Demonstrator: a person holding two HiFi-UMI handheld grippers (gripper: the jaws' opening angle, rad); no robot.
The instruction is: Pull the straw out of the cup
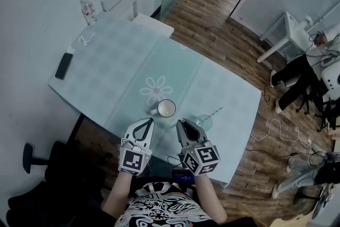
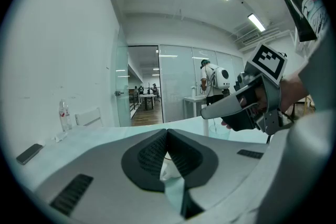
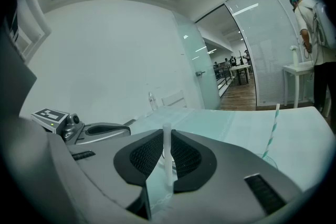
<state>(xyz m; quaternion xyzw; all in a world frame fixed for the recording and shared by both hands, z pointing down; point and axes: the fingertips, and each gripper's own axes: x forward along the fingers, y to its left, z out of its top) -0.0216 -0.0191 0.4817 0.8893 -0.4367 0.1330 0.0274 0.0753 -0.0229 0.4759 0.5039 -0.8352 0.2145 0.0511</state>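
Observation:
A white mug [image 1: 166, 108] stands on the pale green table [image 1: 106, 72] just ahead of both grippers. My left gripper [image 1: 151, 121] [image 2: 167, 136] is shut on something white [image 2: 169, 168] that looks like the mug's handle [image 1: 153, 112]. My right gripper [image 1: 180, 122] [image 3: 167, 136] is shut on a thin white straw [image 3: 167, 152], which stands upright between its pads. To its right stands a clear glass cup [image 1: 204, 123] with a green-striped straw [image 1: 215, 112] [image 3: 272, 131] leaning in it. The right gripper [image 2: 210, 113] also shows in the left gripper view.
A black phone [image 1: 64, 65] and a clear bottle [image 1: 88, 11] sit at the table's far left, with a white chair [image 1: 121, 0] behind. The table's near edge runs under my hands. On the wooden floor at right are cables [image 1: 276, 130], a white side table [image 1: 289, 34] and a person [image 1: 303, 74].

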